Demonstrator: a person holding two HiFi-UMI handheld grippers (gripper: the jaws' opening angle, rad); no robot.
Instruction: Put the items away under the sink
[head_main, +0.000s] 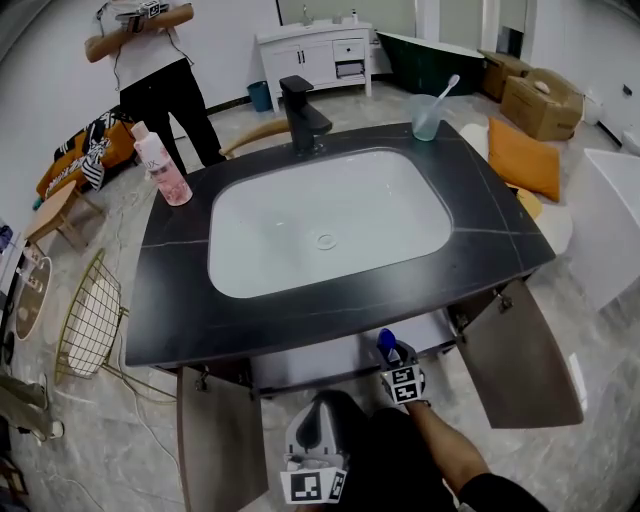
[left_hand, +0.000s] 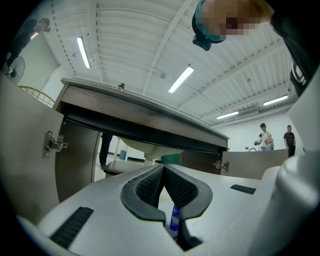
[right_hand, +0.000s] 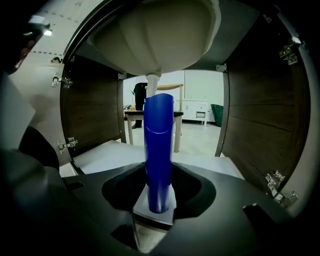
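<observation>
Left tongs (left_hand: 164, 172), nearest the person at the near left: pads pressed together, nothing between them. Right tongs (right_hand: 160, 195), just beyond: pinching the tall blue cylindrical plastic bottle (right_hand: 159, 145) by its lower end, long axis upright. Ahead of the bottle lies the open under-sink cabinet with both doors swung wide. Its white floor panel (right_hand: 115, 152) sits beyond and below, and the pale basin underside (right_hand: 155, 35) is overhead. Judgement: the right hand is the nearer, and the bottle must go forward and down, clear of the basin. Farther off, on the black stone desk (head_main: 480, 240), stand a pink plastic bottle (head_main: 165, 170) and a clear cup (head_main: 425, 118).
</observation>
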